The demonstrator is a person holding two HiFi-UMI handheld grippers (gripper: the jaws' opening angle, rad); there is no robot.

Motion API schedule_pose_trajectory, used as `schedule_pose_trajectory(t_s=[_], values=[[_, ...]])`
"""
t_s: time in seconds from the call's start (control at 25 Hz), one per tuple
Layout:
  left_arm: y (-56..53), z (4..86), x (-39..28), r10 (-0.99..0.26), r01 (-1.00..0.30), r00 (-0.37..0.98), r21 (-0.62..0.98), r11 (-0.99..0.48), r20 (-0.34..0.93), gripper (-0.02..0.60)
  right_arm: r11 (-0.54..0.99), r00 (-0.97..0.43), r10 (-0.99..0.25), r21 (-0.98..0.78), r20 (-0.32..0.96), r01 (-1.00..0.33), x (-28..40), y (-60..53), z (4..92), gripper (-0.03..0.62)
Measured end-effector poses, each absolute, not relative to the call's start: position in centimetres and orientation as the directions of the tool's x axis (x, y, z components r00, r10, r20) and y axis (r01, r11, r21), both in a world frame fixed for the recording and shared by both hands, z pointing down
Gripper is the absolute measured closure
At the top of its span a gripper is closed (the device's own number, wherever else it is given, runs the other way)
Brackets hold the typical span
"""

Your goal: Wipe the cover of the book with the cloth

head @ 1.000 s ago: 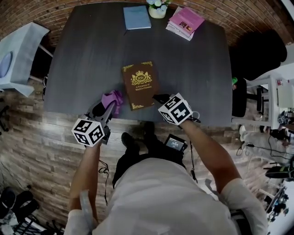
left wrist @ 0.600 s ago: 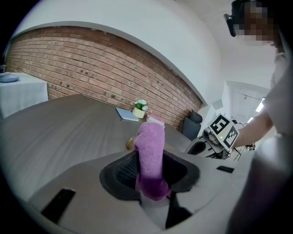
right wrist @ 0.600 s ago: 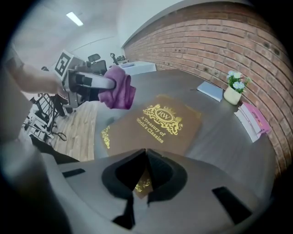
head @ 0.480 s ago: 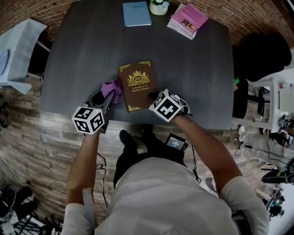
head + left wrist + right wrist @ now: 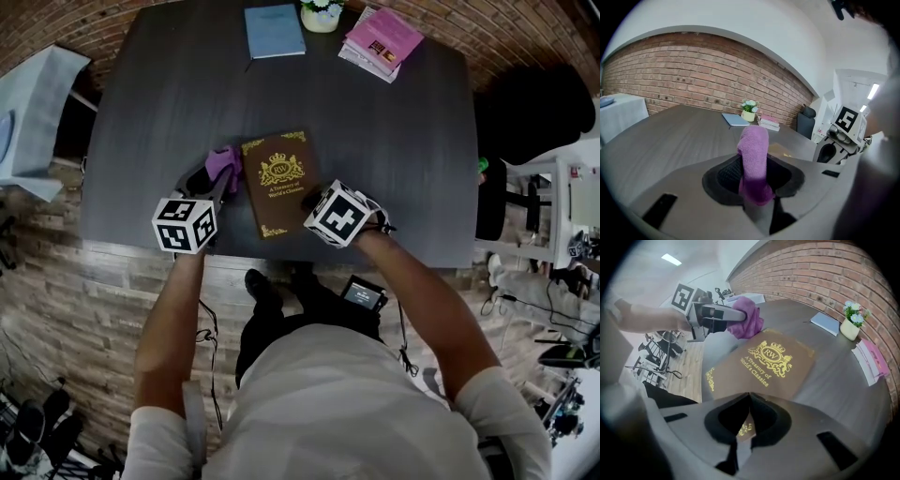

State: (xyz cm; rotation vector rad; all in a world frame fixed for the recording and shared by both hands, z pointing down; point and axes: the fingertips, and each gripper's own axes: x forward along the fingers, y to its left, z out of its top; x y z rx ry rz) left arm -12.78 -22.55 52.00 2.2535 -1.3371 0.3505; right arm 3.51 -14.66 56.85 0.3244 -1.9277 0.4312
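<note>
The dark table (image 5: 394, 150) carries the brown book (image 5: 277, 183) flat and cover up, near the person's edge, with its gold crest and title facing the head view.

The right gripper (image 5: 749, 397) points steeply down over the book's near right corner with its jaws together and nothing between them. It looks set there to pin the book so it will not slide under the wiping, though I cannot tell whether the tips touch the cover.

The left gripper (image 5: 753, 176) is clamped on the purple cloth (image 5: 753, 159). The cloth sticks out past the jaws as a soft wad, so fabric rather than plastic should meet the cover. It sits at the book's far left corner, a likely starting point for a stroke.

At the far edge, well apart from the book, lie pink books (image 5: 380, 42), a blue book (image 5: 275, 31) and a small potted plant (image 5: 321, 14). Nothing blocks the cover except the right gripper on its corner.
</note>
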Motion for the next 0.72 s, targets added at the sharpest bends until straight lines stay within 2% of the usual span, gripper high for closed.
schedule_pose_trajectory(t_s=[0.32, 0.72], values=[[-26.7, 53.2, -13.4, -0.739, -0.896, 0.423, 0.121, -0.427, 0.525, 0.453, 0.894, -0.377, -0.014, -0.157, 0.926, -0.419, 3.4, -14.9, 57.0, 0.579], [-26.8, 55.2, -11.4, -0.683, -0.866, 0.473, 0.151, -0.477, 0.556, 0.454, 0.889, -0.366, -0.012, -0.157, 0.931, -0.429, 3.5, -14.9, 56.9, 0.579]])
